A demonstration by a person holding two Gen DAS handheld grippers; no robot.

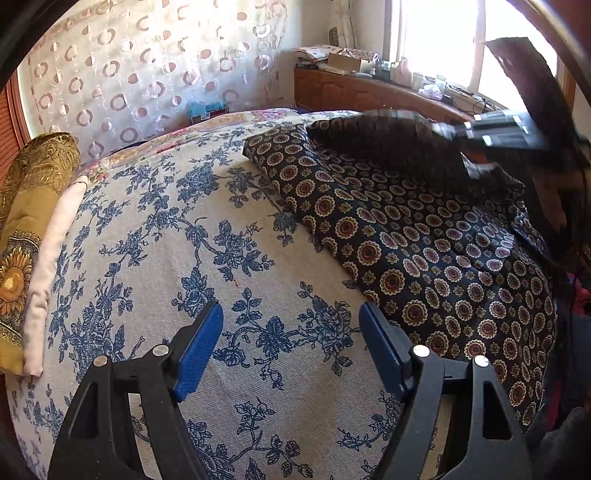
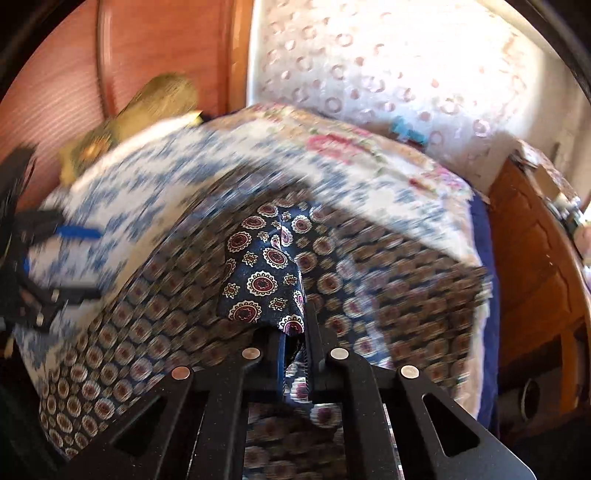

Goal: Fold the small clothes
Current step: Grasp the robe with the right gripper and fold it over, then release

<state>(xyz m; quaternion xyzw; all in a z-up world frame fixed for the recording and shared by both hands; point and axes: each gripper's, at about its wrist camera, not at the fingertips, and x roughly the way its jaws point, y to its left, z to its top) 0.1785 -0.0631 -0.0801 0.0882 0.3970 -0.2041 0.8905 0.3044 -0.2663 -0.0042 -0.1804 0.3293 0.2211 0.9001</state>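
Observation:
A dark navy garment (image 1: 424,258) printed with round medallions lies spread over the right side of the bed. My left gripper (image 1: 291,314) hovers open above the blue floral bedsheet (image 1: 166,240), just left of the garment's near edge, with nothing between its blue pads (image 1: 199,347). My right gripper (image 2: 293,328) is shut on a bunched fold of the garment (image 2: 264,280), which hides its fingertips. In the left wrist view the right gripper (image 1: 491,131) shows blurred at the upper right, with a flap of the cloth (image 1: 388,136) raised off the bed. The right wrist view is smeared by motion.
A gold patterned pillow (image 1: 26,236) and a pale rolled cloth (image 1: 51,266) lie along the bed's left edge. A circle-print curtain (image 1: 129,74) hangs behind. A wooden cabinet (image 1: 369,92) with clutter on top stands under the bright window (image 1: 436,33).

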